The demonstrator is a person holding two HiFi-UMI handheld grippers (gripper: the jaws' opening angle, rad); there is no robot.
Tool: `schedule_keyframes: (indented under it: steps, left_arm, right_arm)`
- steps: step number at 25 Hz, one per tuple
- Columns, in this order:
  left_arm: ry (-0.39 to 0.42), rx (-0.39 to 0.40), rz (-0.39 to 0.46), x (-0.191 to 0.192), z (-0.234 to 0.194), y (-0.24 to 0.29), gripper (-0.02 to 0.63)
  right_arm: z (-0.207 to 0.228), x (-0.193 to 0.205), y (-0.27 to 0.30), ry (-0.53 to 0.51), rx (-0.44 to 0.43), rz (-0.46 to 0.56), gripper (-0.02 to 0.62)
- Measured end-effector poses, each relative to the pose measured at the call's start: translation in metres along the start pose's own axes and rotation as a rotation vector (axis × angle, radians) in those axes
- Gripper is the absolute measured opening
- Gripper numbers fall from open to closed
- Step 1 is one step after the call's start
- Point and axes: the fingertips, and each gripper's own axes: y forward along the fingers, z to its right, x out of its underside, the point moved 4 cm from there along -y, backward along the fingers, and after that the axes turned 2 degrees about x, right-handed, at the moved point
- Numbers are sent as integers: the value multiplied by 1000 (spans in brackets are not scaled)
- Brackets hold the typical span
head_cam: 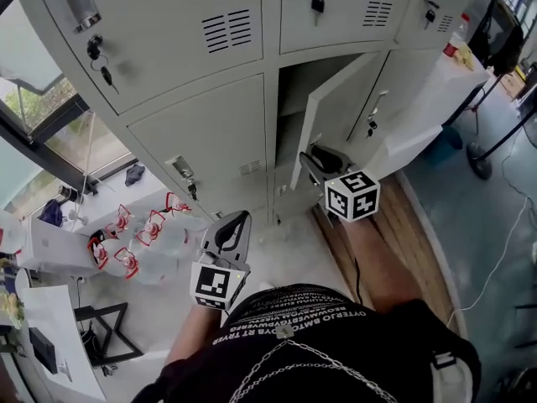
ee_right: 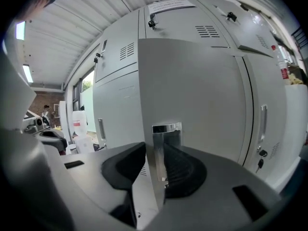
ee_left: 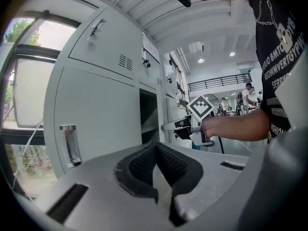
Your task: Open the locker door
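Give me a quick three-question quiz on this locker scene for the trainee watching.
1. True or false: the lower middle locker door stands partly open.
2. What is between the jaws of the right hand-held gripper? A) a key B) the door's chrome handle C) nothing
3. Fill in: the left hand-held gripper holds ____.
Key: 1 true; 2 B; 3 nothing, its jaws are together.

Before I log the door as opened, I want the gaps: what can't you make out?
Inside of the open locker: head view, dark, partly behind its door.
Paper label on an upper locker: right gripper view, print too small.
Red-trimmed things at lower left: head view, too small to name.
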Motion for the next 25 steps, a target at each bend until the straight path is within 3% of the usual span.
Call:
schedule_keyframes:
  steps: [5,15,20,25]
  left_arm:
    - [9,29,-10,-11,45,17,0]
    - [32,64,-21,-25,120,57,0]
    - [27,-2,17,-47,144,65,0]
    - [23,-53,13,-46,168,63,0]
  right_arm:
    - [13,10,-41,13,-68,-18,123]
    - [64,30,-128,3,-92,12,144]
    - [91,36,-156,22,-94,34,128]
    - [105,47,-174,11,-124,41,68]
